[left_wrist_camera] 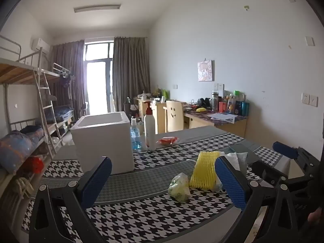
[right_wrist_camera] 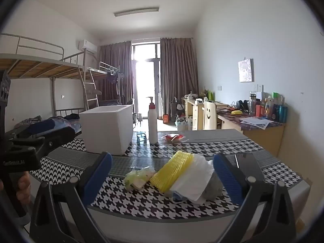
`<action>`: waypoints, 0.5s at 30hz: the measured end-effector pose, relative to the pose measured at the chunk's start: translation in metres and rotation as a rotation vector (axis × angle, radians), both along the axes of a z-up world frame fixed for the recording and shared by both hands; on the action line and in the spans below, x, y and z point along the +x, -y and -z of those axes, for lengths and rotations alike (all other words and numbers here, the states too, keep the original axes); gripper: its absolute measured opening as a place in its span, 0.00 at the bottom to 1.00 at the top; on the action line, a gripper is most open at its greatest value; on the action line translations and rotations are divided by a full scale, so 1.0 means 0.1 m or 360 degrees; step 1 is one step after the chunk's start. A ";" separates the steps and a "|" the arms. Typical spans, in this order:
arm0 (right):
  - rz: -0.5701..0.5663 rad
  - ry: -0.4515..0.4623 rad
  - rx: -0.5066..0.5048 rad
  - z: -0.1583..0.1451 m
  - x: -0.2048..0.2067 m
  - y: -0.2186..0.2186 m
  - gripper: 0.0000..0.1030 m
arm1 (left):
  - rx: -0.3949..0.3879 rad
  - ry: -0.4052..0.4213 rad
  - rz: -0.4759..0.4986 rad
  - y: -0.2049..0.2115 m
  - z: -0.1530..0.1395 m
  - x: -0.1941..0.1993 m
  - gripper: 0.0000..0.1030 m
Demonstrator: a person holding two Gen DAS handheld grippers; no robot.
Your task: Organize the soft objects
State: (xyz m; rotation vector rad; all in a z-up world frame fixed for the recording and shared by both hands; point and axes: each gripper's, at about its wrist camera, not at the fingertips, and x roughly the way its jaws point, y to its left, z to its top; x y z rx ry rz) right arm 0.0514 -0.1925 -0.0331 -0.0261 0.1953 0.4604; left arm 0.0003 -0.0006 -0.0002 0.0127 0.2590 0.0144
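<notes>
A yellow foam net sleeve (left_wrist_camera: 203, 169) (right_wrist_camera: 172, 170) lies on the houndstooth table beside a crumpled greenish plastic bag (left_wrist_camera: 179, 187) (right_wrist_camera: 137, 177), a white plastic bag (right_wrist_camera: 192, 180) and a grey soft bundle (right_wrist_camera: 214, 186). A white foam box (left_wrist_camera: 103, 139) (right_wrist_camera: 108, 129) stands open at the back left. My left gripper (left_wrist_camera: 162, 182) is open, hovering short of the pile, nothing between its blue pads. My right gripper (right_wrist_camera: 162, 180) is open too, framing the pile from the near edge. The right gripper's blue fingers (left_wrist_camera: 283, 150) show at the left view's right edge.
A white pump bottle (left_wrist_camera: 149, 129) (right_wrist_camera: 152, 124), a blue spray bottle (left_wrist_camera: 135, 135) and a red packet (left_wrist_camera: 168, 140) (right_wrist_camera: 173, 137) stand behind the pile. A dark phone (right_wrist_camera: 248, 162) lies right. Bunk beds (left_wrist_camera: 26, 101) on the left, a cluttered desk (left_wrist_camera: 218, 115) on the right.
</notes>
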 end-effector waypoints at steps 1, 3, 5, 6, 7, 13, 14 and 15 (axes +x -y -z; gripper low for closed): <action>0.0002 -0.0001 0.0002 0.00 0.00 0.00 0.99 | 0.0008 -0.0002 0.0005 0.01 0.00 0.00 0.99; 0.0002 -0.0013 0.0001 -0.01 0.01 0.01 0.99 | 0.0002 -0.0002 -0.0002 0.00 0.00 0.00 0.99; 0.0007 -0.0017 0.0001 -0.01 0.02 0.02 0.99 | 0.0003 -0.0010 0.0001 0.01 0.00 0.02 0.99; 0.0006 -0.0021 0.0000 -0.02 0.03 0.02 0.99 | 0.0007 -0.0016 0.0004 0.01 0.00 0.03 0.99; 0.0005 -0.0024 -0.0004 -0.02 0.03 0.01 0.99 | -0.0002 0.0009 0.0030 0.01 -0.02 0.00 0.99; 0.0017 -0.0017 0.0002 -0.01 0.00 0.00 0.99 | -0.0023 0.0009 0.0040 0.00 0.02 -0.01 0.99; 0.0019 -0.0020 0.0004 -0.02 0.00 0.00 0.98 | -0.0023 0.0010 0.0042 -0.01 0.02 -0.01 0.99; 0.0019 -0.0020 0.0005 -0.02 -0.01 0.00 0.98 | -0.0022 0.0010 0.0044 -0.01 0.02 -0.01 0.99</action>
